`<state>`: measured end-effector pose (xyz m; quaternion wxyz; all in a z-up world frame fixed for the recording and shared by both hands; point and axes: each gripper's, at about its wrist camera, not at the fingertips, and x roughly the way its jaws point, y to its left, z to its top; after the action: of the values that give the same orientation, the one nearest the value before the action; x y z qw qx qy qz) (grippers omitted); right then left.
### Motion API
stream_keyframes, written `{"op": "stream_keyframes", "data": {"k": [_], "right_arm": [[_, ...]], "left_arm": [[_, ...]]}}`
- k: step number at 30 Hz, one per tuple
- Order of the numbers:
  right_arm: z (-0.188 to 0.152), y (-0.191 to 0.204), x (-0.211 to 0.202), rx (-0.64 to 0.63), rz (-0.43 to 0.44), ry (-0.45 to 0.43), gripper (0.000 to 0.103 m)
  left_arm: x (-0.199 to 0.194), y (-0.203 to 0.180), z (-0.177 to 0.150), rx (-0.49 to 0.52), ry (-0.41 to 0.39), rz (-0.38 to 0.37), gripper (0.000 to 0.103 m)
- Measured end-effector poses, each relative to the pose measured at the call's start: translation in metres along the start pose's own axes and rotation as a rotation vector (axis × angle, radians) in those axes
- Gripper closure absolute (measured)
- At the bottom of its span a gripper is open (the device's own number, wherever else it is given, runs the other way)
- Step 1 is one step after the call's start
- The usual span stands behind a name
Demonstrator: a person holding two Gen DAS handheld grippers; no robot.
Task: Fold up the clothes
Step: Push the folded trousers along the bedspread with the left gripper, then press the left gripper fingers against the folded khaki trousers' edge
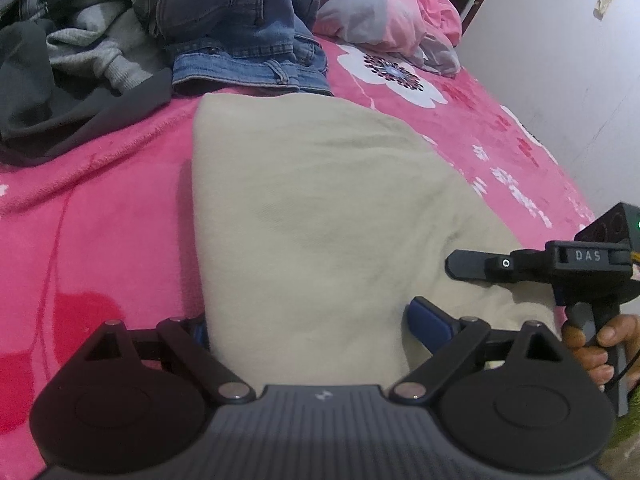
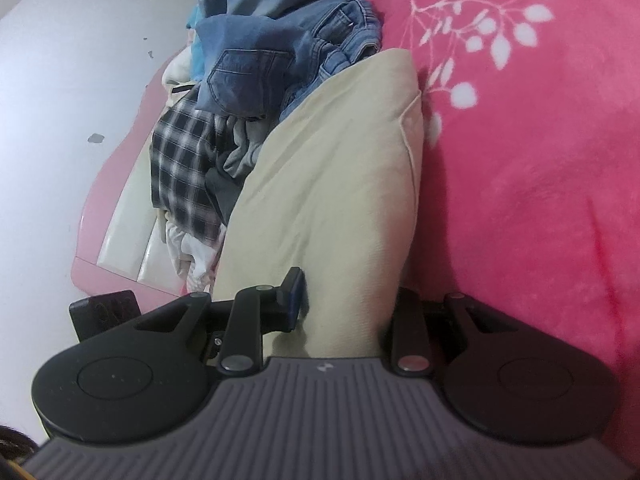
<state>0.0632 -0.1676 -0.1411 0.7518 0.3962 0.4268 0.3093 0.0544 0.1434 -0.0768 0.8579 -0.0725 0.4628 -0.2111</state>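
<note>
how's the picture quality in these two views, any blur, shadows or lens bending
Left wrist view: strong fisheye bending with dark corners; the beige folded garment is fairly sharp, casting a soft shadow onto the pink floral blanket. Right wrist view: tilted, curved at the edges, even light, a shadow beside the garment.

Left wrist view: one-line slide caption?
Left gripper open astride beige folded cloth on pink floral blanket; right gripper alongside.
</note>
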Motion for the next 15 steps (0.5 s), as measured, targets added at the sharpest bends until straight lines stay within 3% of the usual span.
{"op": "stream_keyframes", "data": {"k": [15], "right_arm": [[-0.0012, 0.0008, 0.0004, -0.015, -0.014, -0.005, 0.078]], "left_arm": [[-0.0018, -0.0093, -0.0012, 0.04, -0.016, 0.05, 0.008]]}}
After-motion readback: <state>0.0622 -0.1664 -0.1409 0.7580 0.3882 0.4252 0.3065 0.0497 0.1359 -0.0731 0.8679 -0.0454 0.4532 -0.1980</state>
